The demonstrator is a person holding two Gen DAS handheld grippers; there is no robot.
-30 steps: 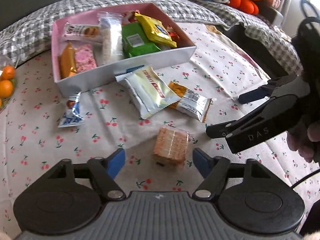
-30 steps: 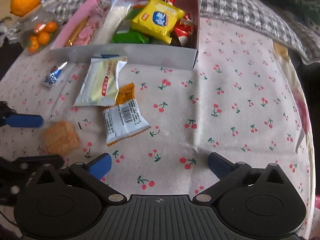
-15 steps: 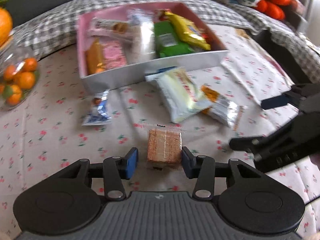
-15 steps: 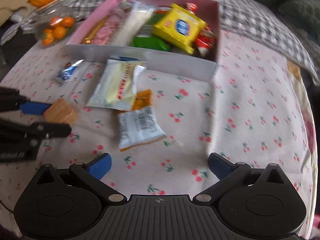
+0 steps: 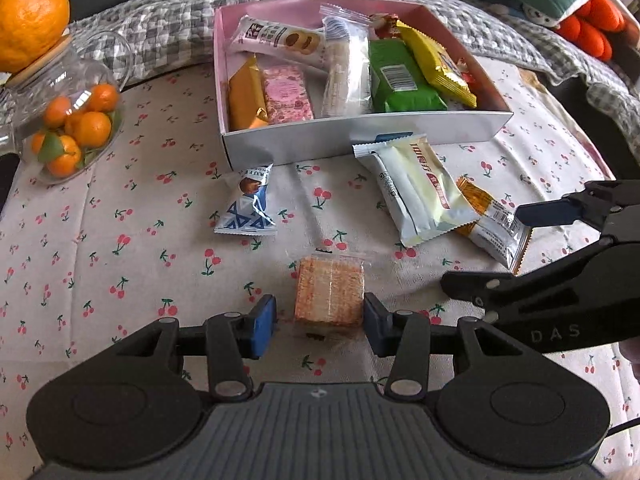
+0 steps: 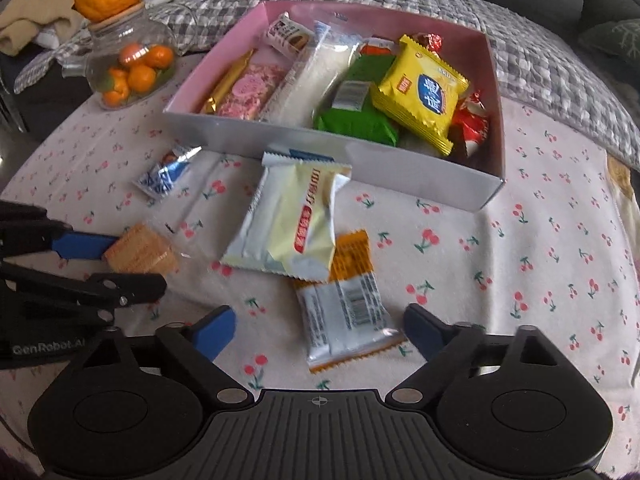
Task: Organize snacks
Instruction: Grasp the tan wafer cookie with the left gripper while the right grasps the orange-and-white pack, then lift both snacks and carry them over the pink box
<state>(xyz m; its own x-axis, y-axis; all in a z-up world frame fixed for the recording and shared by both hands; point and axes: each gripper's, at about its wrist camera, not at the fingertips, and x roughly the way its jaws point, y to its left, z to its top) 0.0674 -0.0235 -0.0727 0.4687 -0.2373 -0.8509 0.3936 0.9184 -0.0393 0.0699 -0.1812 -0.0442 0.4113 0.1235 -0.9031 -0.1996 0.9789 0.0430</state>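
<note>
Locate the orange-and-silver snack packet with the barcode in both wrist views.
Left wrist: orange-and-silver packet at right of centre, partly under the cream packet, just below the right gripper's upper blue pad.
Right wrist: low centre, between the right gripper's open pads, its top tucked under the cream packet.
Shared landmark: pink box, beyond it in both.

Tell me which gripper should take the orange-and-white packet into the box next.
Right. The right gripper stands open with the orange-and-white packet lying between its fingers, its jaws just closing in. The left gripper is busy around the wafer; the box lies just beyond.
</note>
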